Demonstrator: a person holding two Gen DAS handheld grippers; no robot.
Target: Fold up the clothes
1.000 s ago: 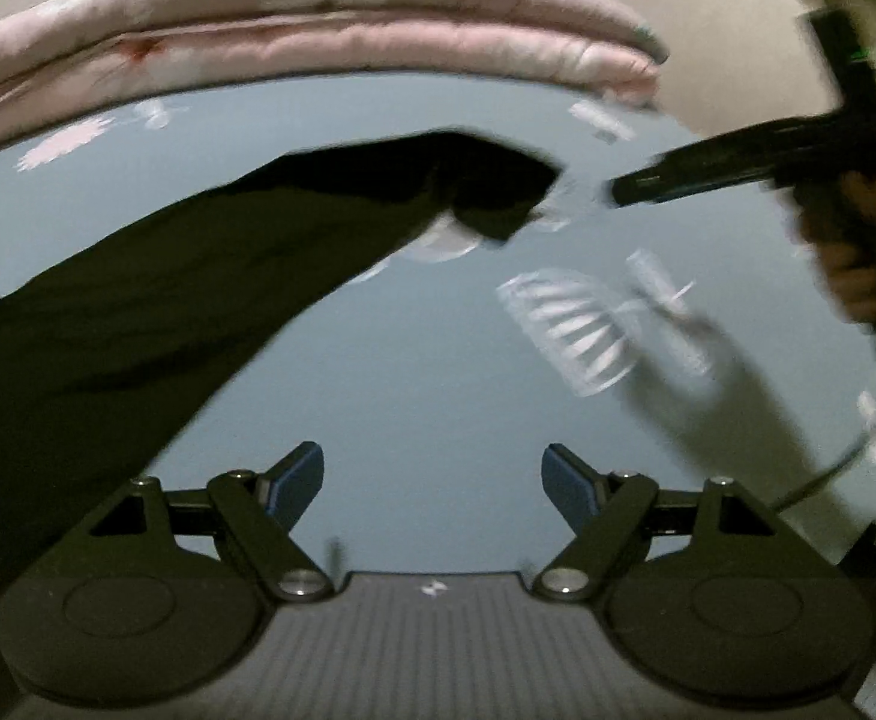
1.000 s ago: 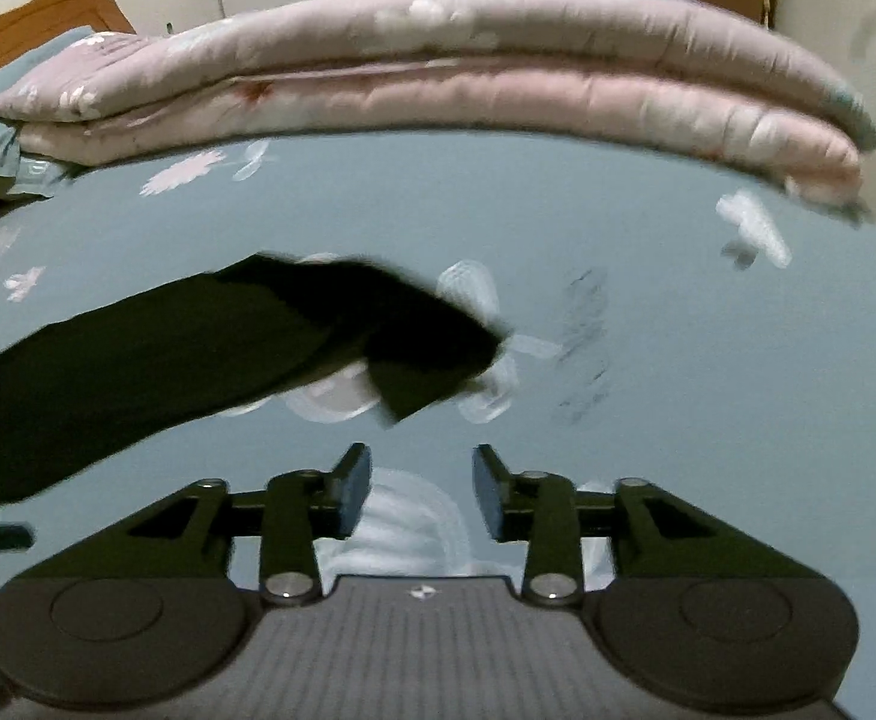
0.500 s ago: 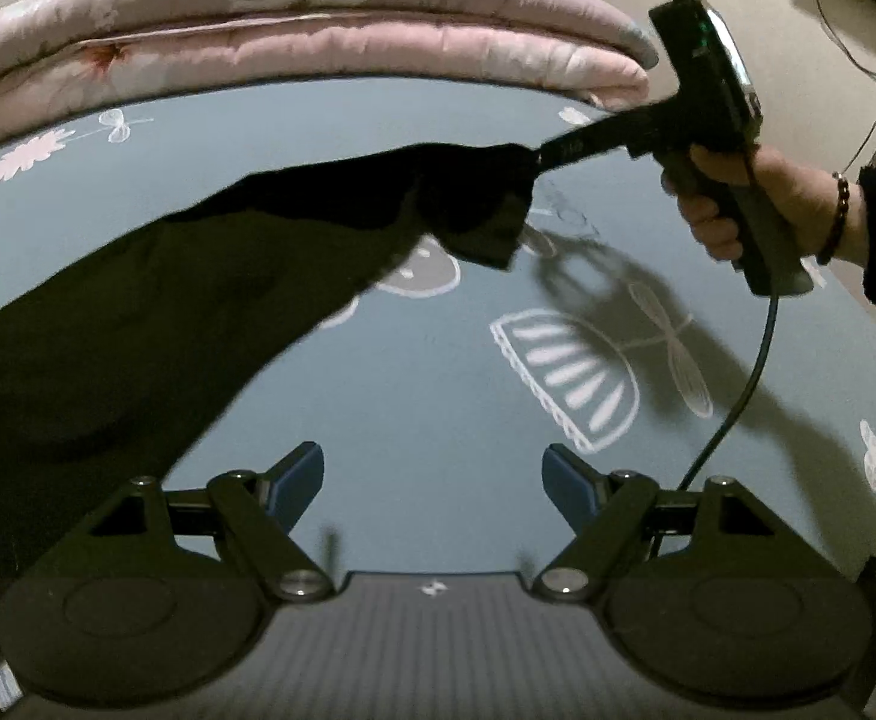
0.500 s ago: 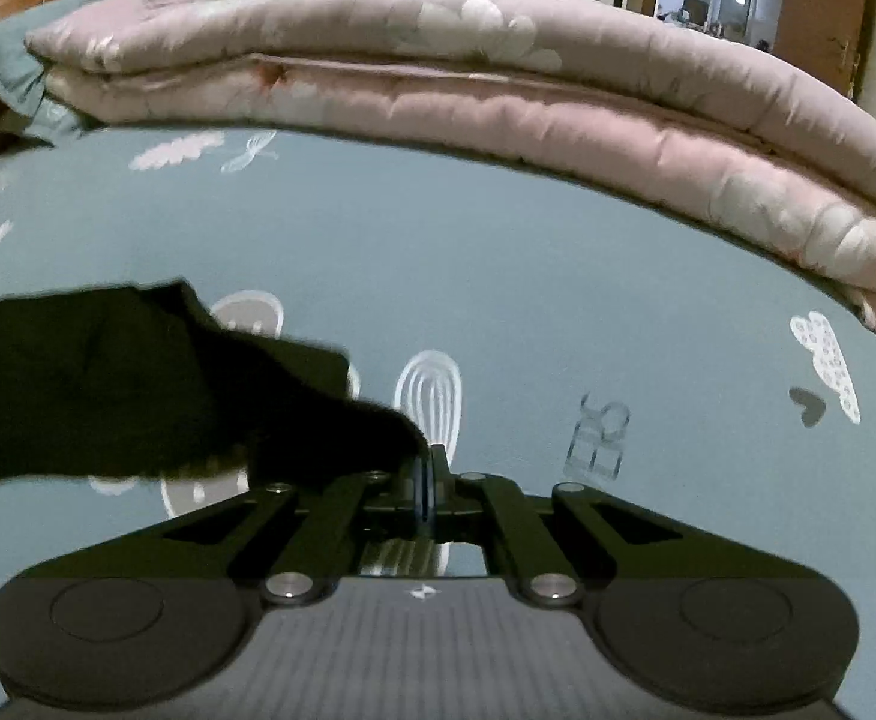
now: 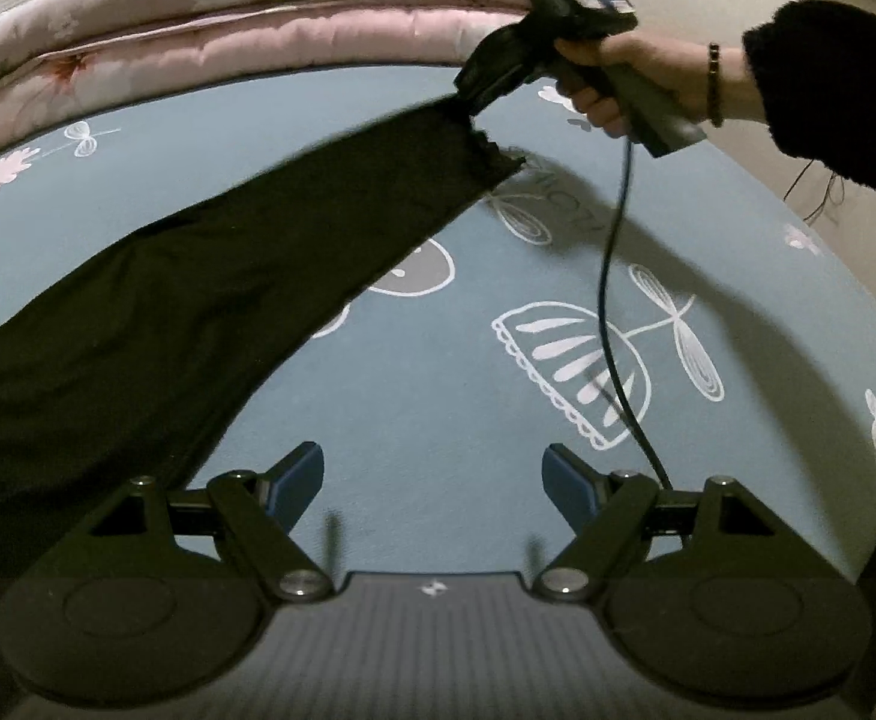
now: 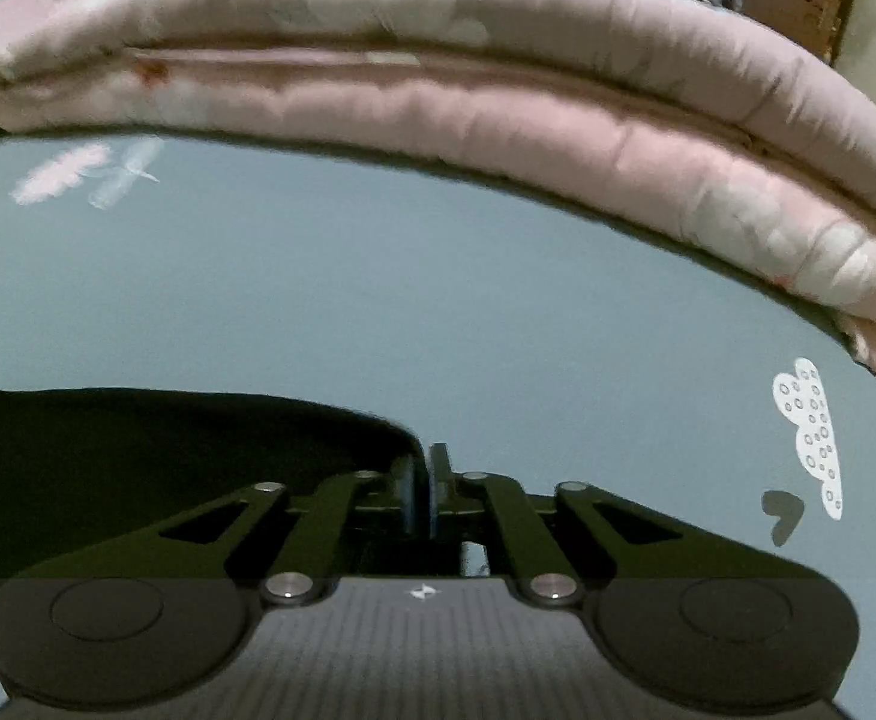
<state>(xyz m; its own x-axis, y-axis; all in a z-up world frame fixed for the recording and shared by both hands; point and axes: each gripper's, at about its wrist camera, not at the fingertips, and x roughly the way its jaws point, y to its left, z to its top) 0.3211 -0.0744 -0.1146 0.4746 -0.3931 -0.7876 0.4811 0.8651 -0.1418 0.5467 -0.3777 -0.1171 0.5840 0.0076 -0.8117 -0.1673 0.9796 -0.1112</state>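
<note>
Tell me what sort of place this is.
Most likely a bedroom: a blue printed bedsheet covers a bed, a folded pink quilt lies along its far side, and a wooden door stands beyond.

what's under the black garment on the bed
The blue printed bedsheet lies under the black garment; a white print pokes out at its edge. The rest beneath it is covered.

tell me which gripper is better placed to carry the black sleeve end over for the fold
Right. The right gripper already has the sleeve end between its fingers and lifted off the bedsheet, though its jaws are opening slightly. The left gripper is open and empty, away from that end.
</note>
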